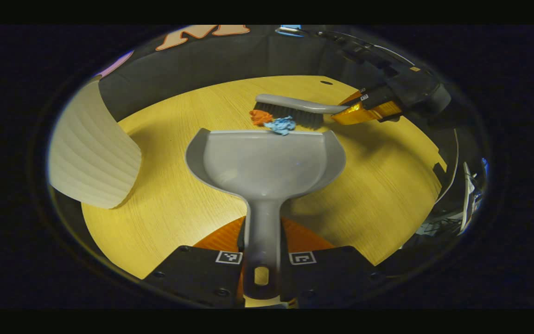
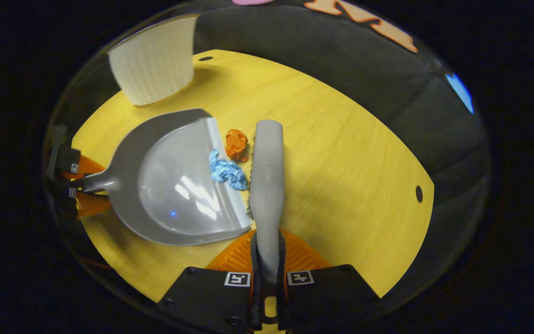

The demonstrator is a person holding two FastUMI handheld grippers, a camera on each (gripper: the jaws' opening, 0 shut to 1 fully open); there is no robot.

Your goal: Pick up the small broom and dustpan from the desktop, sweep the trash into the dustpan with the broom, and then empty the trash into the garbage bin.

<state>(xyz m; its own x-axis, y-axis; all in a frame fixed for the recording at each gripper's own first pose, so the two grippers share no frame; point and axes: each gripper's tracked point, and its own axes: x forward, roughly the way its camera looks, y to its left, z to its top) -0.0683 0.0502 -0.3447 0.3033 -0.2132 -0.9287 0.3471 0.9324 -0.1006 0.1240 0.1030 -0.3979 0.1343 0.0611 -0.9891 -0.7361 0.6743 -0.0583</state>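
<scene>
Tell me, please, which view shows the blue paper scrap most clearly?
The right gripper view: the blue scrap lies near mid-frame, across the dustpan lip, beside the broom, with the orange scrap just beyond. In the left gripper view it looks smaller and farther off, at the pan's far edge against the bristles.

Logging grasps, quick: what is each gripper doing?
Left gripper: shut on dustpan handle.
Right gripper: shut on broom handle.

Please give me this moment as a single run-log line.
left gripper: shut on dustpan | right gripper: shut on broom | blue scrap, orange scrap: at dustpan lip | phase: sweeping
</scene>
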